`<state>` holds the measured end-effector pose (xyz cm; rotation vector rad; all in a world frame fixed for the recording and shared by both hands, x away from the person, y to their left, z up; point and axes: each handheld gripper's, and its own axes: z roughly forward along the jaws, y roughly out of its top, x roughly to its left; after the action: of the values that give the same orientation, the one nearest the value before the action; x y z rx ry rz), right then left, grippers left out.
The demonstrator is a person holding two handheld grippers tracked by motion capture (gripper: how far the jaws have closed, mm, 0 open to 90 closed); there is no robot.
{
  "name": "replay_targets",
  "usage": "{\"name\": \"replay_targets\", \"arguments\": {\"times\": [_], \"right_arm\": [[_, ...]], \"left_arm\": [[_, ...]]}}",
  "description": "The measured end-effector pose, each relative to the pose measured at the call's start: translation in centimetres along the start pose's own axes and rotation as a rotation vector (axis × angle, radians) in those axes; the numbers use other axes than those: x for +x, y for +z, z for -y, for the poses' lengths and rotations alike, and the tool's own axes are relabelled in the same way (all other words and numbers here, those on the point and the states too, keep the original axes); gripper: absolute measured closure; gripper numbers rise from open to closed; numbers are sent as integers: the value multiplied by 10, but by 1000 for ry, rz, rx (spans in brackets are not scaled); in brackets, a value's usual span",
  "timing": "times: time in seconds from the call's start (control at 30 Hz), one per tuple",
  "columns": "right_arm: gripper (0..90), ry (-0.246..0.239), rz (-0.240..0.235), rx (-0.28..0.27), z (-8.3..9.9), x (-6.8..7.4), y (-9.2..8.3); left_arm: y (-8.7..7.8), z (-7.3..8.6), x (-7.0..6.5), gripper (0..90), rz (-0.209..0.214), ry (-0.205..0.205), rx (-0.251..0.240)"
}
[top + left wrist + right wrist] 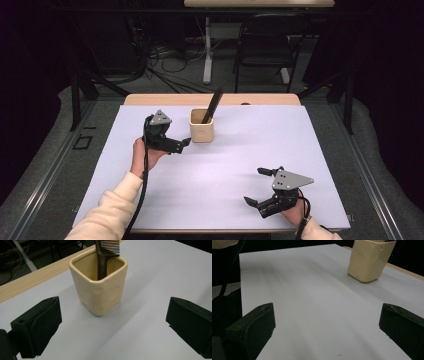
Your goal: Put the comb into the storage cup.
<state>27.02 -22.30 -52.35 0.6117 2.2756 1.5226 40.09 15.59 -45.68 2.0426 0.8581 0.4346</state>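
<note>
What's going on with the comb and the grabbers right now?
Left gripper open beside cup. Right gripper open, empty. Comb standing in cup. Nothing between.

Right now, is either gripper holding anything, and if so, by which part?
Nothing is held. The left gripper is open beside the cream cup with the comb standing in it; the right gripper is open over bare table.

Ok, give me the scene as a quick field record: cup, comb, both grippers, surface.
cup: cream square cup, upright on the white sheet, far centre-left
comb: dark comb standing in the cup, handle down, teeth up, leaning on the rim
left gripper: left gripper open, pointed at the cup, close beside it, not touching
right gripper: right gripper open, holding nothing, near the front right of the sheet, far from the cup
surface: white sheet over a wooden table
</note>
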Motion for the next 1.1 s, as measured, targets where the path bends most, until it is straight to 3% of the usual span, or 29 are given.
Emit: {"name": "replay_targets", "arguments": {"times": [0.43,0.8,1.1], "right_arm": [[0,0,1,0,0,0,0],[0,1,3,1,0,0,0],[0,3,3,-1,0,0,0]], "left_arm": [[-17,26,-14,0,-2,7,-15],[-27,47,-22,0,3,-12,-32],[-33,66,-32,0,-14,-7,-40]]}}
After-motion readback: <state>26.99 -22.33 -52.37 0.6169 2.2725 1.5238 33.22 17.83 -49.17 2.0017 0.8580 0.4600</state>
